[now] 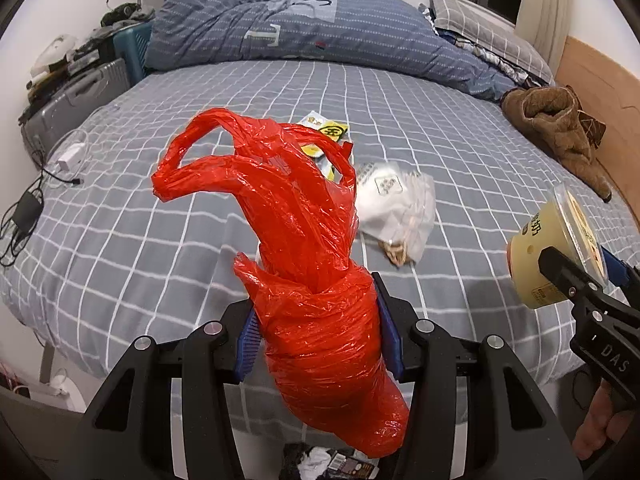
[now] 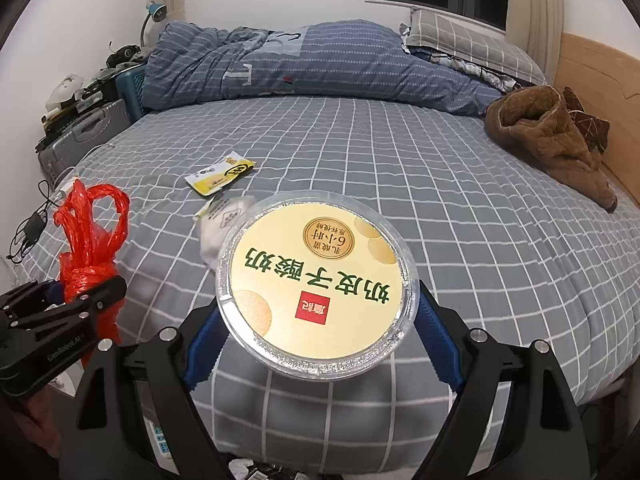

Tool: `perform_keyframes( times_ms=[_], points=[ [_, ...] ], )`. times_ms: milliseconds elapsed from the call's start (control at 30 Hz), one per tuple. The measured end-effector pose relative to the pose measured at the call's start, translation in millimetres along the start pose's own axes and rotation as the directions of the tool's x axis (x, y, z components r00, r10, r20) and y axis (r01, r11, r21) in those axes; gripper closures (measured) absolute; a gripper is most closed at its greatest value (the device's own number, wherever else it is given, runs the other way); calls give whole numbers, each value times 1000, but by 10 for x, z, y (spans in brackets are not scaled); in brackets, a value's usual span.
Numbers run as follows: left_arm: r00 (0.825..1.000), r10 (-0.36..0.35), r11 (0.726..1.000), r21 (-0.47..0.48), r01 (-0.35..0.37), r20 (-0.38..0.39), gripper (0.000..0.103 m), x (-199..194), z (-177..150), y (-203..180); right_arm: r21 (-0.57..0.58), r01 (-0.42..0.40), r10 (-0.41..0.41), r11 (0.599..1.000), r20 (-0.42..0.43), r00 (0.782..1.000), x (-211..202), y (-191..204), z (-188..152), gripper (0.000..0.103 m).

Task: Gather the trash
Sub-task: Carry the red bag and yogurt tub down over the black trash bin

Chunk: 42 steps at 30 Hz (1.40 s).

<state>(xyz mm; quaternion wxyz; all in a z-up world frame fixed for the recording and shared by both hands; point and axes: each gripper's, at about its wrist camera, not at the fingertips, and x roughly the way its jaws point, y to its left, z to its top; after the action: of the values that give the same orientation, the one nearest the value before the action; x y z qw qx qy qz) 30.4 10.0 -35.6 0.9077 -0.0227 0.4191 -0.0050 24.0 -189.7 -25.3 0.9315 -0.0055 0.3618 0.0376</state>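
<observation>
Red bag point(image 1: 316, 280), twisted into a rope-like bundle, stands upright between the blue pads point(image 1: 249, 340) of the left gripper point(image 1: 320, 328), which is clamped on its lower part; the two handle loops fan out above, and the bundle's bottom end hangs below the pads, over the near edge of the bed point(image 1: 200, 200). Yogurt cup point(image 2: 316, 284), pale yellow with a foil-rimmed lid bearing green characters and a small red square, is held off the bed in the right gripper point(image 2: 320, 332), whose blue fingers point(image 2: 436, 336) press on its left and right sides; the lid faces the right wrist camera. In the left wrist view the cup point(image 1: 556, 252) appears at the right, tilted, with the right gripper point(image 1: 576, 280) on it and well apart from the bag. On the grey checked sheet, near the middle of the bed, lie a yellow wrapper point(image 2: 220, 174) and, just nearer, a white packet point(image 1: 396, 208); from the left wrist view the bag partly covers the wrapper point(image 1: 328, 132). A brown garment point(image 2: 552, 140) lies at the right edge by the wooden headboard point(image 2: 596, 80). A folded blue quilt point(image 2: 312, 64) and a pillow point(image 2: 468, 44) occupy the far side. Cables and a charger point(image 1: 28, 208) lie at the left edge, with a grey suitcase point(image 1: 68, 100) beyond it.
</observation>
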Motion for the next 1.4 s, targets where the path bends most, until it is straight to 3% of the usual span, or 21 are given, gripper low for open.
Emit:
perform_keyframes(
  times_ms=[633, 1400],
  points=[
    [999, -35, 999, 8, 36, -34, 55, -449, -673, -108, -2, 3, -3, 1000, 19, 1000, -658, -41, -547, 22],
    [993, -45, 999, 0, 45, -112, 55, -958, -1563, -166, 3, -25, 25, 1000, -26, 999, -1245, 84, -1254, 22]
  ],
)
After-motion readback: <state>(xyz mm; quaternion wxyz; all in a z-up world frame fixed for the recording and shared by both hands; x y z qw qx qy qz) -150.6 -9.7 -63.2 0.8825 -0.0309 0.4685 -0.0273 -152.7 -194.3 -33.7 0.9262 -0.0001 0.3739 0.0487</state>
